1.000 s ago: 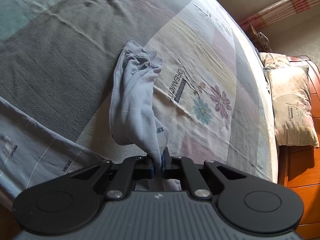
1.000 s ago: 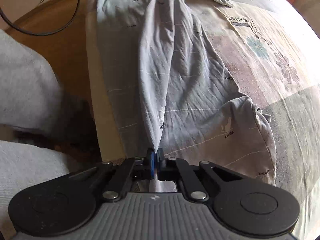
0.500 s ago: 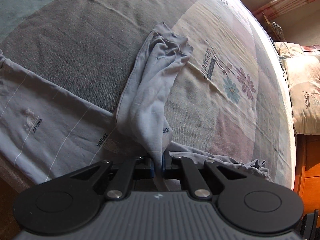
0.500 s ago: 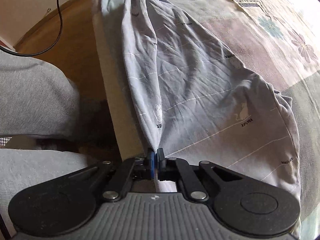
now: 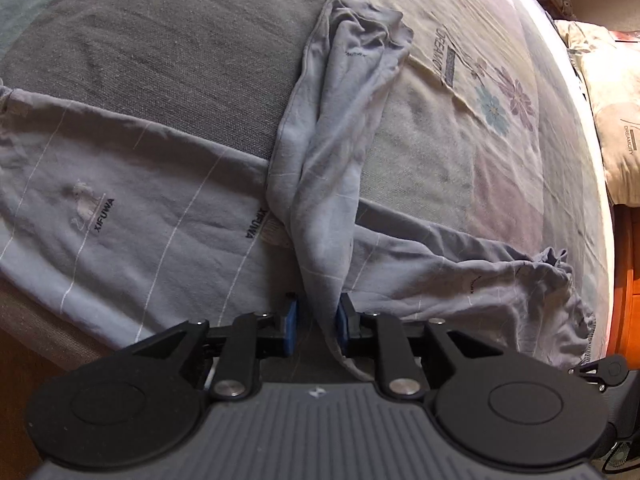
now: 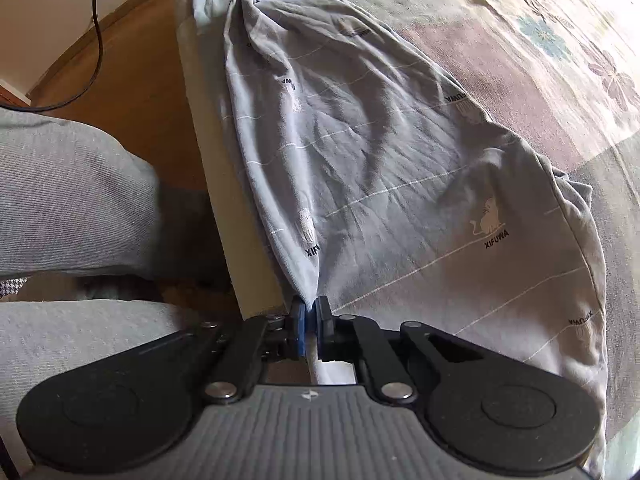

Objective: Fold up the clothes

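Garment (image 6: pixel 380 152) is stretched along the near bed (image 5: pixel 160 40) edge, released by the spread left gripper (image 5: pixel 316 322), pinched by the right gripper (image 6: pixel 310 320).

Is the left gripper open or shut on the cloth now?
Open. The left gripper shows a clear gap between its blue pads, and the grey garment only touches one.

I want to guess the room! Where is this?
Most likely a bedroom. There is a big bed with a flowered cover, a pillow at its far end, and grey pyjama-like clothes spread on it.
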